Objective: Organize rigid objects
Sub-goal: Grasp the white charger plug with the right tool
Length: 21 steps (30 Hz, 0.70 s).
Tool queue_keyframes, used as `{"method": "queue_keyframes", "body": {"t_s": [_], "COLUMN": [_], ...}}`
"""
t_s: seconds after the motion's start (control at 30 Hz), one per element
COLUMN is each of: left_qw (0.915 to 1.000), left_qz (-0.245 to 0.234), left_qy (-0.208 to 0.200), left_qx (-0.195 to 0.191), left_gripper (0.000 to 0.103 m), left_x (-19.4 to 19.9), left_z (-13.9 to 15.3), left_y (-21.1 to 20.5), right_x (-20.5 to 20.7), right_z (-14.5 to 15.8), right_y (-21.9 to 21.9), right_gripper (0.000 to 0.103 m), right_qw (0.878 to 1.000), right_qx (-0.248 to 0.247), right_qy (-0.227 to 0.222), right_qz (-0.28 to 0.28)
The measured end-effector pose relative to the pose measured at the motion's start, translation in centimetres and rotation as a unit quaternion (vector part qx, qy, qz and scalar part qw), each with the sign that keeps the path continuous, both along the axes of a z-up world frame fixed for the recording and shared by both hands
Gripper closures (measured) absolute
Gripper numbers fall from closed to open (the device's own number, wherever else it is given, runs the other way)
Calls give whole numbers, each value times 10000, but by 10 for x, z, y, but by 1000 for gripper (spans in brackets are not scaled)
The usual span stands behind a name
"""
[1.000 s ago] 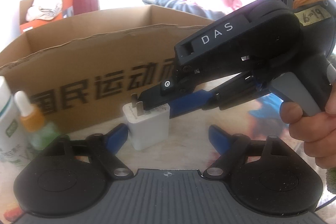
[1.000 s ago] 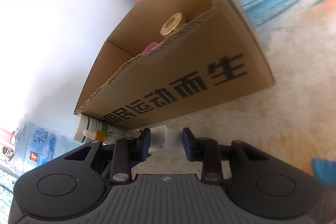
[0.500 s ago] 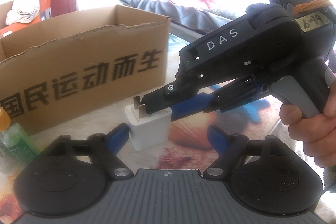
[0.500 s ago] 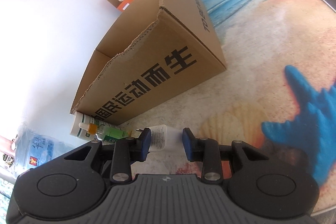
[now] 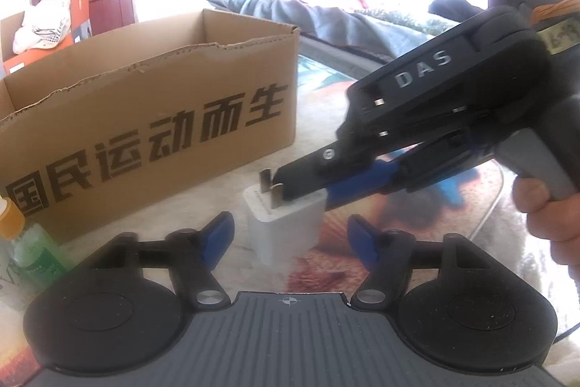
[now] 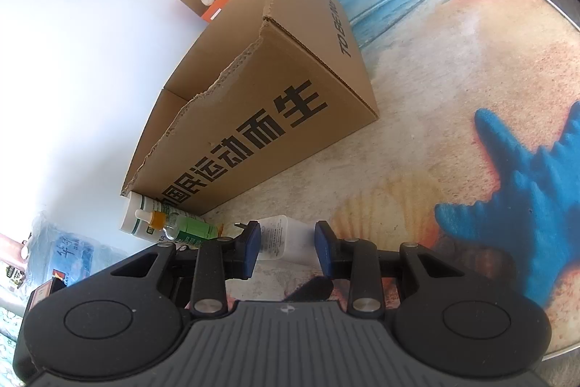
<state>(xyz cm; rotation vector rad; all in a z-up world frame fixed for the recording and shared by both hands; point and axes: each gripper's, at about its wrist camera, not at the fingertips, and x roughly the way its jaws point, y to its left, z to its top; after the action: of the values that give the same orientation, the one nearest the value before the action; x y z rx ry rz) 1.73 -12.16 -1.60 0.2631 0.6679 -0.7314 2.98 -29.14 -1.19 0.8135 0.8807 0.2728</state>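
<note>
A white charger plug [image 5: 286, 227] with its two metal prongs up hangs just above the beach-print mat. My right gripper [image 5: 281, 182] comes in from the right, held by a hand [image 5: 551, 216], and is shut on the charger. In the right wrist view its blue pads [image 6: 253, 245] press both sides of the charger [image 6: 286, 236]. My left gripper [image 5: 290, 236] stands around the charger from the near side. Its jaws are closing, with a gap still visible at each pad. The open cardboard box [image 5: 145, 118] stands behind and to the left.
An orange-capped green dropper bottle [image 5: 29, 242] and a white tube [image 6: 139, 218] lie by the box's left end. A water jug [image 6: 54, 252] stands at far left. An orange carton with a white cloth [image 5: 40, 24] sits behind the box. The mat [image 6: 471, 78] stretches right.
The right gripper carried the charger rightward along the box front, and the left view followed it. The left gripper's pads have drawn in closer to the charger.
</note>
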Motion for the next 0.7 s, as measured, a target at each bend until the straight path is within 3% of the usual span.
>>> {"method": "queue_keyframes", "body": {"t_s": [0.33, 0.5, 0.7], "left_qw": [9999, 9998, 9997], "left_qz": [3, 71, 140], "left_qy": [170, 201, 196], "left_qx": [20, -12, -46], "left_gripper": [44, 55, 56], "left_x": [13, 15, 15], "left_z": [-6, -7, -8], "left_y": [-2, -5, -5], "right_x": [0, 0, 0], "right_z": [-3, -4, -4], "right_y": [0, -1, 0], "right_gripper": [66, 66, 66], "right_qw": [9999, 9999, 9999], "right_qx": [91, 121, 117], "right_qy": [17, 11, -12], "right_qz": [-44, -49, -49]}}
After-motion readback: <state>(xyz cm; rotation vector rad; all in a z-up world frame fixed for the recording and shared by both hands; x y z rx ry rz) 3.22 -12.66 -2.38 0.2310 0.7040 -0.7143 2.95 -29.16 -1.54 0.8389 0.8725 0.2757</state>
